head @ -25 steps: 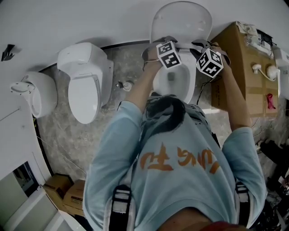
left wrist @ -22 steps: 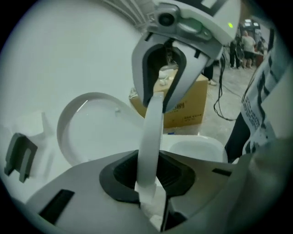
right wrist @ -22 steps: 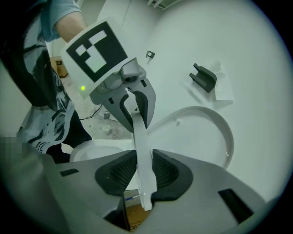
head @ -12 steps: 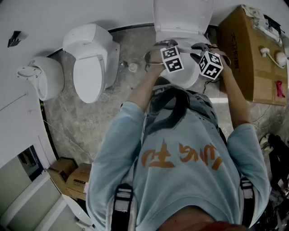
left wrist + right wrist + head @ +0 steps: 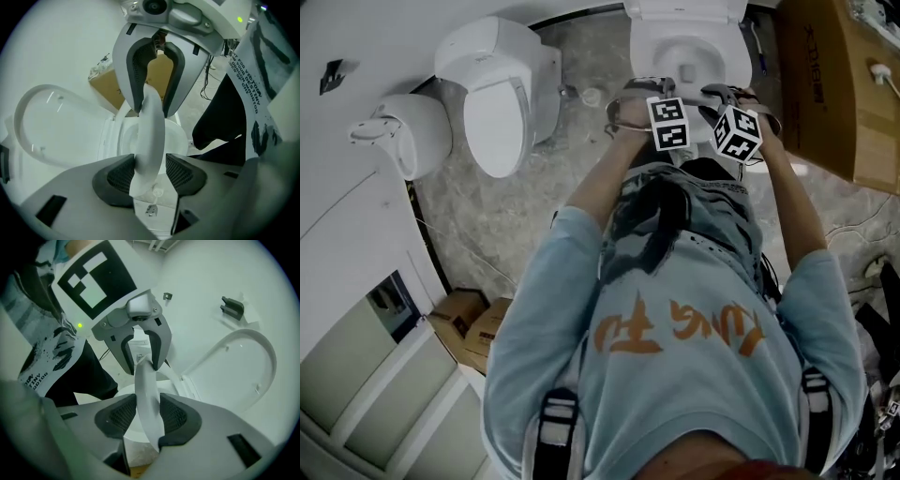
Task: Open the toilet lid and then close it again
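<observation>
The toilet lid (image 5: pixel 44 126) stands raised behind the bowl (image 5: pixel 689 47), a smooth, glossy white oval with a moulded inner rim, close to the white wall. In front of it a thin curved white band, by the look of it the front rim of the seat ring (image 5: pixel 151 122), runs edge-on from one tool to the other.

The left tool (image 5: pixel 150 171) has just been opening. The band lies against one ribbed dark pad, with a clear gap to the other, so its hold is loosened. The right tool (image 5: pixel 147 416) has also just been opening, though less wide. There the band nearly fills the space between the pads and appears to touch both.

Both tools are grey plastic with finely gridded black pads, and each carries a black-and-white marker cube (image 5: pixel 667 123).

A brown cardboard box (image 5: pixel 825 84) stands beside the bowl. A second toilet (image 5: pixel 502 103), its lid down, sits on the grey veined stone floor (image 5: pixel 478 225).
</observation>
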{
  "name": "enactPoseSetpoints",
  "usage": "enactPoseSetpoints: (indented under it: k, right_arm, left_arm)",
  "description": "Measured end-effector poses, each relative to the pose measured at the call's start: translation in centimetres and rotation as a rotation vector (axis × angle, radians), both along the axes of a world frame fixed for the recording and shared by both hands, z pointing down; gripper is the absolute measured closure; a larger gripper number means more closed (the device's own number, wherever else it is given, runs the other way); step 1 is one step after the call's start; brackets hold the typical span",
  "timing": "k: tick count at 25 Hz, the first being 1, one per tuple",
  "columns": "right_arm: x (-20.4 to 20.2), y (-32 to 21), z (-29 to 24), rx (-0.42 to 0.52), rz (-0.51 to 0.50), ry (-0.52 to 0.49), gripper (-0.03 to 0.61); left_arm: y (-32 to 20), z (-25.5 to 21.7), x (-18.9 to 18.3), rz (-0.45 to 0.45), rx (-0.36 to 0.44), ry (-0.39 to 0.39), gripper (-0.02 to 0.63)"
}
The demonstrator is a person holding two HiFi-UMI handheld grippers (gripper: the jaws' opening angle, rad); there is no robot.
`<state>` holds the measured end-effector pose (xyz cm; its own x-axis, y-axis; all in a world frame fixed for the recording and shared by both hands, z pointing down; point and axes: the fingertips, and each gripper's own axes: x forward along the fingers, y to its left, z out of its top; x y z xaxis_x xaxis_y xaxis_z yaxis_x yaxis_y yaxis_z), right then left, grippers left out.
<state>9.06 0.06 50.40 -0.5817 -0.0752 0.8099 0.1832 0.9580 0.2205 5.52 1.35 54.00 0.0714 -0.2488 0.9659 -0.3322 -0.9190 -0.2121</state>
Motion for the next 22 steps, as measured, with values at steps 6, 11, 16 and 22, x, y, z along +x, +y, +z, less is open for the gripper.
enactPoseSetpoints:
  k: [6,11,16,22]
  right_arm:
    - [0.8,1.3,3.0,-0.077,-0.004,-0.018,0.387]
    - [1.8,3.2,4.6,-0.103,-0.033,0.01,0.374]
    - [2.7,4.2,7.6,-0.11,-0.069,0.039,0.365]
    - [3.7,5.9,11.1,-0.127,-0.086,0.074,0.362]
  left_arm:
    - [1.3,2.3,0.9,-0.004,-0.081,0.015,0.403]
    - [3.3,3.5,1.9,0.07,-0.145,-0.023,0.402]
    - [4.3,5.9,2.7,0.067,-0.195,0.0,0.407]
    - [5.9,9.2,3.6,0.089,-0.242,0.012,0.403]
